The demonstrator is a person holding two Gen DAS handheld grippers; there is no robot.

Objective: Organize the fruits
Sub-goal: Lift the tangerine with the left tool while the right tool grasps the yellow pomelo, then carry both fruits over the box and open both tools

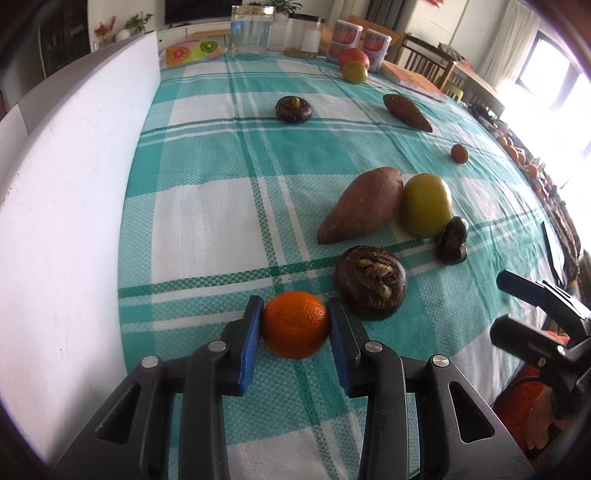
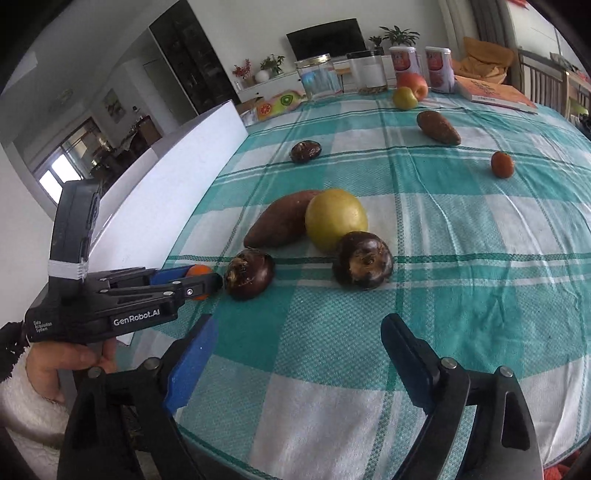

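My left gripper (image 1: 295, 323) is shut on a small orange (image 1: 295, 325) near the table's front edge, its blue pads pressing both sides. From the right wrist view that left gripper (image 2: 201, 278) holds the orange (image 2: 199, 270) at the left. Beside it lies a dark water chestnut (image 1: 371, 282), then a sweet potato (image 1: 360, 205), a green apple (image 1: 426, 205) and a second chestnut (image 1: 451, 240). My right gripper (image 2: 299, 354) stands open above bare cloth, short of a chestnut (image 2: 362, 260). It also shows at the right edge of the left wrist view as the right gripper (image 1: 506, 306).
Farther back lie a third chestnut (image 1: 293, 108), another sweet potato (image 1: 406, 112), a small reddish fruit (image 1: 459, 153), and a green and a red apple (image 1: 354, 64). Jars (image 1: 251, 31), cans and a book stand at the far edge. A white board (image 1: 74, 166) walls the left side.
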